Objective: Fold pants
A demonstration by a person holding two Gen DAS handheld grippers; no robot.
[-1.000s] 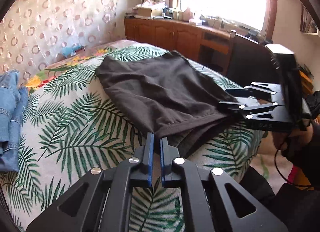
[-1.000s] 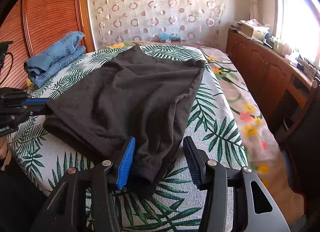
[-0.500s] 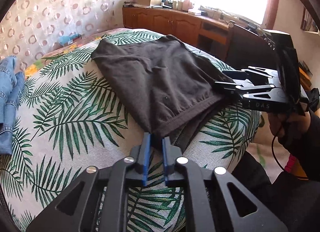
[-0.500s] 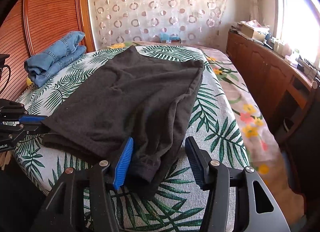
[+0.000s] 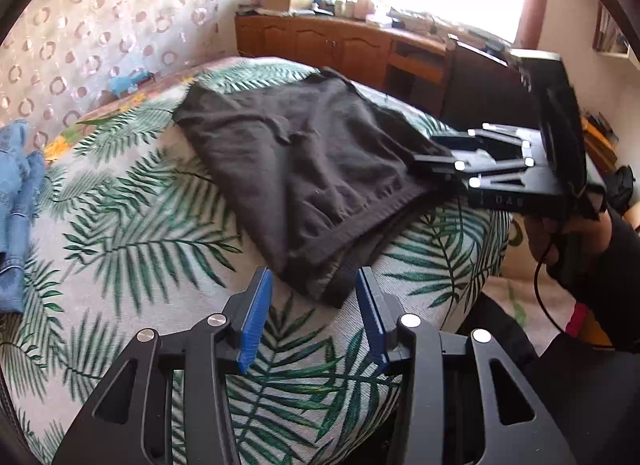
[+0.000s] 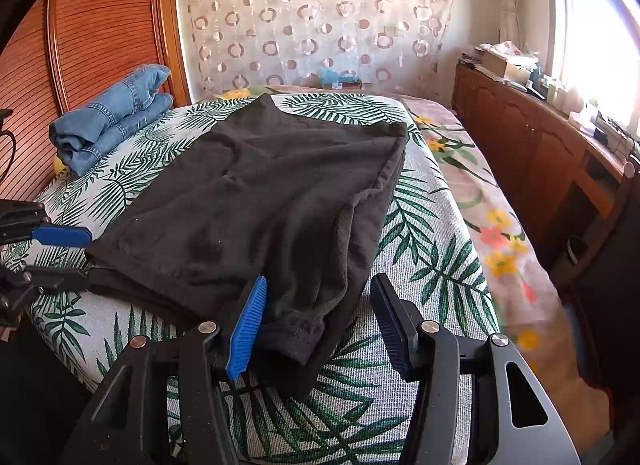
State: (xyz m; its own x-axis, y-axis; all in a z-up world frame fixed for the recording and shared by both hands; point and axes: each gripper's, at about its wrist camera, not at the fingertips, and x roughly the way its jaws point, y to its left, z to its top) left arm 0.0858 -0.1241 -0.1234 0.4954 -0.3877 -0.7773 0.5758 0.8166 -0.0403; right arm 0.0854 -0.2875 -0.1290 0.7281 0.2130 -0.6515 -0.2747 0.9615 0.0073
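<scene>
A: Left wrist view: left gripper (image 5: 314, 297) has just been opening; jaws apart, blue pads (image 5: 256, 319) clear of the cloth. Corner of the black pants (image 5: 304, 169) lies between them at 12 o'clock, released.

B: Right wrist view: right gripper (image 6: 318, 319) spread wide. Pants corner between the pads; whether the left pad touches it, cannot tell. No clamp.

A: Pants location?

B: Folded on the leaf-print bedspread (image 6: 432, 225); jeans (image 6: 114, 113) at 10 o'clock.
</scene>
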